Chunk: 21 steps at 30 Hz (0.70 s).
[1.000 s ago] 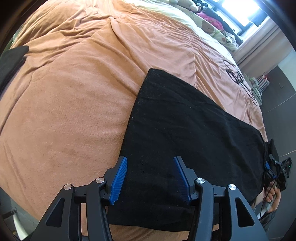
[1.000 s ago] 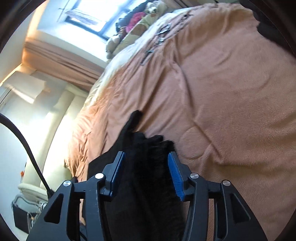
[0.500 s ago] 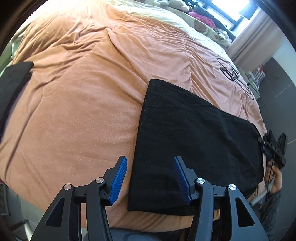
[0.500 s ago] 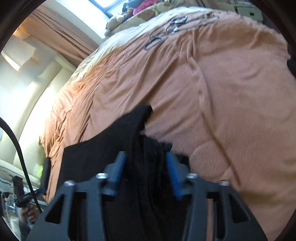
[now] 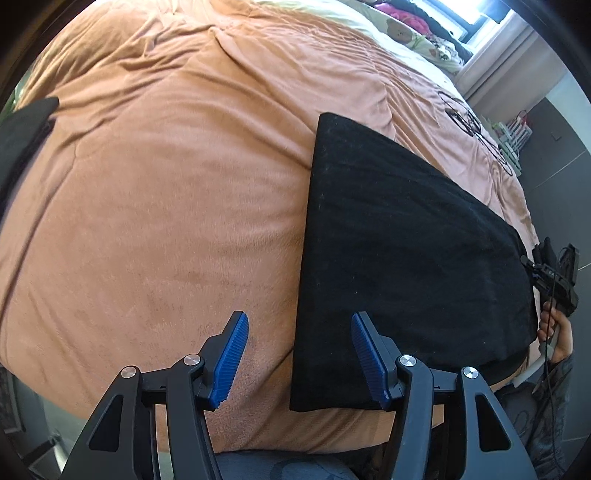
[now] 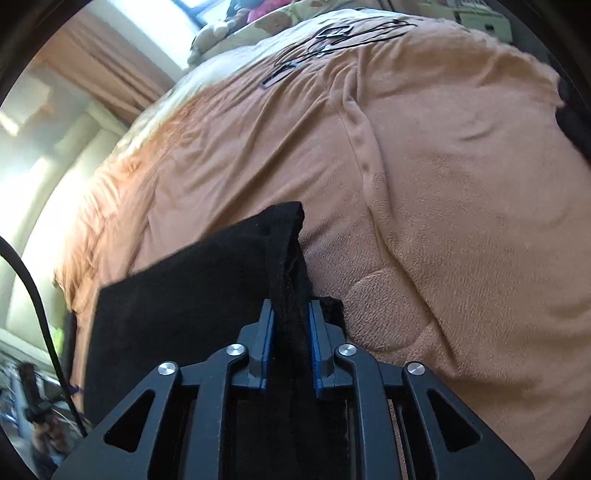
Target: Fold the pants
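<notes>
Black pants (image 5: pixel 406 240) lie folded flat as a long strip on the orange blanket (image 5: pixel 166 203). My left gripper (image 5: pixel 300 317) hovers over their near left corner, its jaws opening; the blue pads (image 5: pixel 232 354) do not press on the cloth. At the strip's far right end a hand (image 5: pixel 557 332) holds my right gripper (image 5: pixel 554 273). In the right wrist view that gripper (image 6: pixel 290 308) is closing on a bunched, seamed edge of the pants (image 6: pixel 184 295), and its pads squeeze the cloth.
A dark garment (image 5: pixel 22 140) lies at the blanket's left edge. Black cords (image 5: pixel 465 118) rest on the blanket further back. Pillows and soft toys (image 5: pixel 402 29) sit by the window. The bed's near edge runs just under my left gripper.
The right jaws have closed from wide apart onto the pants' bunched edge. My left gripper has slid left, from over the cloth to over its left corner.
</notes>
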### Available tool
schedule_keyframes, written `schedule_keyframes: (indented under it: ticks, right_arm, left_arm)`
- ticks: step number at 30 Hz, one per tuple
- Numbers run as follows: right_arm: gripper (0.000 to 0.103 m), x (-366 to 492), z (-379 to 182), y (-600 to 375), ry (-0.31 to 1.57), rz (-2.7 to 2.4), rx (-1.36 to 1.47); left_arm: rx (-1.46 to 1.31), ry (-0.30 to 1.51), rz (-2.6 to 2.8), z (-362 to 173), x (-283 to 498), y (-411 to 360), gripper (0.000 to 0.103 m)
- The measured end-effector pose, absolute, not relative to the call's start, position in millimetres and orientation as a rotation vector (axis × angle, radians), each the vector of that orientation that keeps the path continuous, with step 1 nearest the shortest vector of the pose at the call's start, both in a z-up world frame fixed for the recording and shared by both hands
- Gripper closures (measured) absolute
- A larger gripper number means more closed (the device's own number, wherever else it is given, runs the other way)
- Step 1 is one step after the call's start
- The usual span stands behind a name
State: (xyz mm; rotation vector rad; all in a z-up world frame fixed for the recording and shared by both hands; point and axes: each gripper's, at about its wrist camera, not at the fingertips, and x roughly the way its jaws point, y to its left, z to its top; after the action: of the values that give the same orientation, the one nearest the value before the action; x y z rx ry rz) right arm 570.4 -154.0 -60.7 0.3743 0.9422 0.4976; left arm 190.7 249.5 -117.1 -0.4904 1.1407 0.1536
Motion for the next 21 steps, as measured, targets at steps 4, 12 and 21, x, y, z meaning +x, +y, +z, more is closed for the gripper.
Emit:
schedule_keyframes:
  ticks: [4, 12, 21]
  right_arm:
    - [0.065, 551.5, -45.2, -164.4, 0.908, 0.460, 0.411]
    - [0.059, 503.9, -35.8, -184.4, 0.869, 0.473, 0.457]
    - [0.053, 471.7, -44.8, -195.8, 0.928, 0.480, 0.463]
  left_arm:
    - [-0.521, 1.140, 0.130, -127.6, 186.1, 251.0, 0.042]
    - [-0.601, 1.112, 0.051, -133.2, 181.5, 246.9, 0.042]
    - [-0.625, 1.119, 0.027, -137.6, 180.9, 235.3, 0.042]
